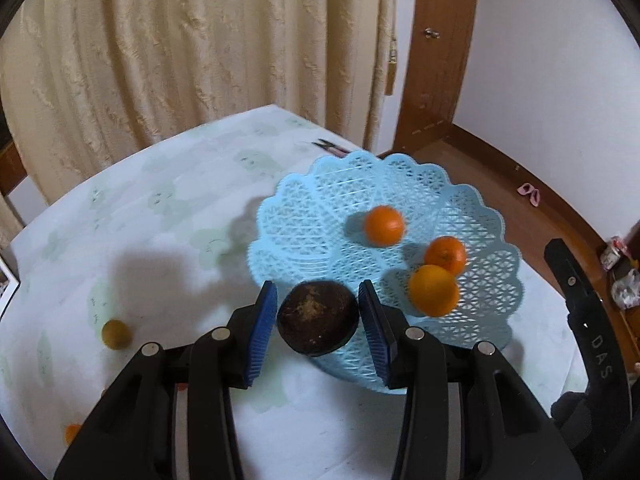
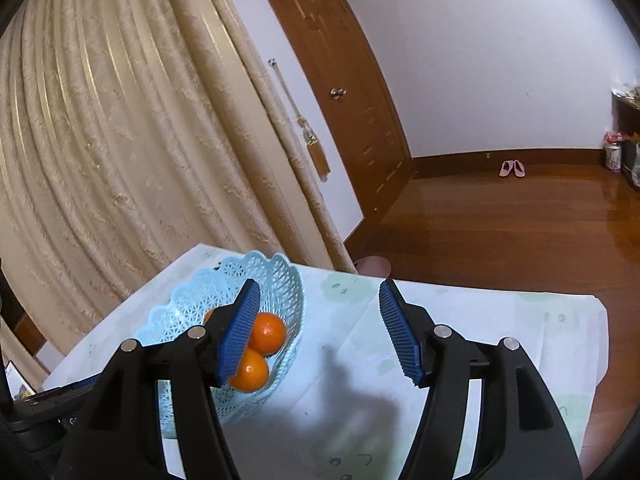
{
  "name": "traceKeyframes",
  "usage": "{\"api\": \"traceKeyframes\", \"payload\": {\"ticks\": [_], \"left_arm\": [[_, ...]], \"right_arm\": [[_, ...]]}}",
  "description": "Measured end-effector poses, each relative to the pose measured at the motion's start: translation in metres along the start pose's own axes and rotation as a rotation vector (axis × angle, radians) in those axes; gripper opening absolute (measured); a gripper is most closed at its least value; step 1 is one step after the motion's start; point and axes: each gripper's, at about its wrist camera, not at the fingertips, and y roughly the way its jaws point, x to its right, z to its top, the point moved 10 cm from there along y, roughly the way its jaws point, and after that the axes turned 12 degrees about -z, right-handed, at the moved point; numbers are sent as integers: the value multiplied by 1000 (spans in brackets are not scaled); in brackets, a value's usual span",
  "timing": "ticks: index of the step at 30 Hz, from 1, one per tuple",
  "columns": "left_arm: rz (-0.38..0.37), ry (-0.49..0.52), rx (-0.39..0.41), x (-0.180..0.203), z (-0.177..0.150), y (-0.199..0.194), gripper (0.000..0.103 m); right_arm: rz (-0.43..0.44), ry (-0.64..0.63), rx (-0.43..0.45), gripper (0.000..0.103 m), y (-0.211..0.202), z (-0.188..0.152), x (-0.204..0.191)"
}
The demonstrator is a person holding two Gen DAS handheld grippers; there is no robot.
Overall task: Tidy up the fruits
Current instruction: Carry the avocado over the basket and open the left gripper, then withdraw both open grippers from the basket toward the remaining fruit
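Observation:
In the left wrist view, a light blue lattice basket (image 1: 320,208) sits on the table and holds three oranges (image 1: 384,225). My left gripper (image 1: 318,320) hangs over the basket's near rim with a dark brown round fruit (image 1: 317,318) between its blue pads; small gaps show on both sides, so the jaws stand open. A small yellow-brown fruit (image 1: 116,334) lies on the cloth at the left. In the right wrist view, my right gripper (image 2: 320,332) is open and empty above the table, right of the basket (image 2: 192,300), where two oranges (image 2: 268,332) show.
A pale patterned cloth (image 1: 140,220) covers the table. An orange fruit (image 1: 73,432) peeks out at the lower left. Cream curtains (image 1: 180,40) hang behind the table. A wooden door (image 2: 352,100) and wooden floor (image 2: 500,232) lie to the right. The right gripper's body (image 1: 580,320) shows at right.

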Motion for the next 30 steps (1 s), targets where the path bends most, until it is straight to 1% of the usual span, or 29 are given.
{"api": "traceKeyframes", "payload": {"ticks": [1,3,5,8,12,17,20,30], "left_arm": [[-1,3,4,2,1,-1,44],[0,7,13,3,2,-2,53],[5,2,16,1,3,-4,53],[11,-15,18,-4,3,-8,55],[21,-30,33,-11,6,-16,64],[47,-30,57,-17,9,-28,72],[63,-26,71,-20,9,-36,75],[116,-53,111,-43,6,-63,77]], "right_arm": [[-3,6,2,65,0,1,1],[-8,16,4,67,1,3,4],[-12,26,8,69,0,4,5],[-14,27,14,70,-1,5,5],[-16,24,18,70,-1,6,3],[-21,7,33,70,-4,7,0],[-20,-12,56,70,-9,8,-3],[-28,-78,171,70,-33,13,-17]]}}
